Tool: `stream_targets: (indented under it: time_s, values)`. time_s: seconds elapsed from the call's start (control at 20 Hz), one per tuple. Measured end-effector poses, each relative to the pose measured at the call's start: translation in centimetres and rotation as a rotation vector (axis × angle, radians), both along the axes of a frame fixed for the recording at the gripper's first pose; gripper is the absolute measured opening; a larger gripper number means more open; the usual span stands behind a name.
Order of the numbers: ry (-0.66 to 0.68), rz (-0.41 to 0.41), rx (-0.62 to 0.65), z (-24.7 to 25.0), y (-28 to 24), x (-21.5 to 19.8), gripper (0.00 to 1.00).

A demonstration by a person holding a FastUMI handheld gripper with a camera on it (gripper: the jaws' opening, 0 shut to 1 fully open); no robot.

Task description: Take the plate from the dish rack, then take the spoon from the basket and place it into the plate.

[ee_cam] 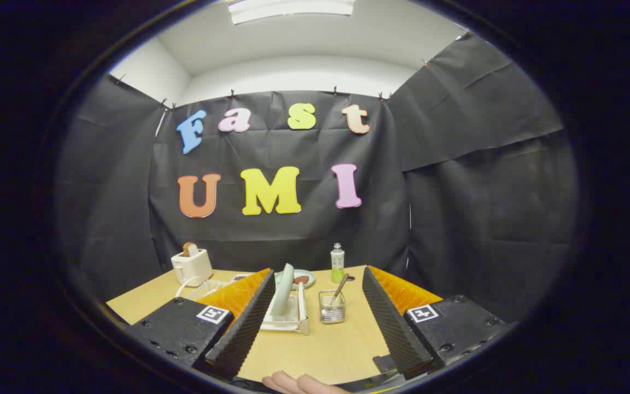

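— So, what is counted on the wooden table (315, 350)?

— One dish rack (287, 320) is seen, with one pale green plate (284, 290) stood on edge in it. Just right of the rack one clear basket (332, 307) is placed, and one spoon (340, 288) is leaned inside it, handle up.

— And behind the rack?

— One small dish (301, 278) is set just behind it, one green bottle (337, 262) behind and to the right, one white toaster (191, 265) well to the left.

— How is the gripper (315, 328) held?

— Its two fingers are spread wide, nothing is gripped; rack and basket are seen between and beyond them. One hand (298, 384) is glimpsed below the fingers.
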State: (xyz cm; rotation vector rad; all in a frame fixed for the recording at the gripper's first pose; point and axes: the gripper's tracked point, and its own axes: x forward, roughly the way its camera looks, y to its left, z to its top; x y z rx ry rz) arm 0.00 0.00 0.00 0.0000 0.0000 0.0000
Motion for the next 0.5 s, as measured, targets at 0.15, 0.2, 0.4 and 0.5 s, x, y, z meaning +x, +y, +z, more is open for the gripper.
stream_targets:
  time_s: [0.15,0.2,0.4,0.5]
  values:
    - [0.003,-0.013,-0.029,0.48,0.58,0.76,1.00]
    - [0.005,-0.011,-0.031,0.73,0.85,0.81,1.00]
    - [-0.020,0.014,0.000,0.72,1.02,0.40,1.00]
    - [-0.026,0.018,0.002,0.58,0.45,-0.08,1.00]
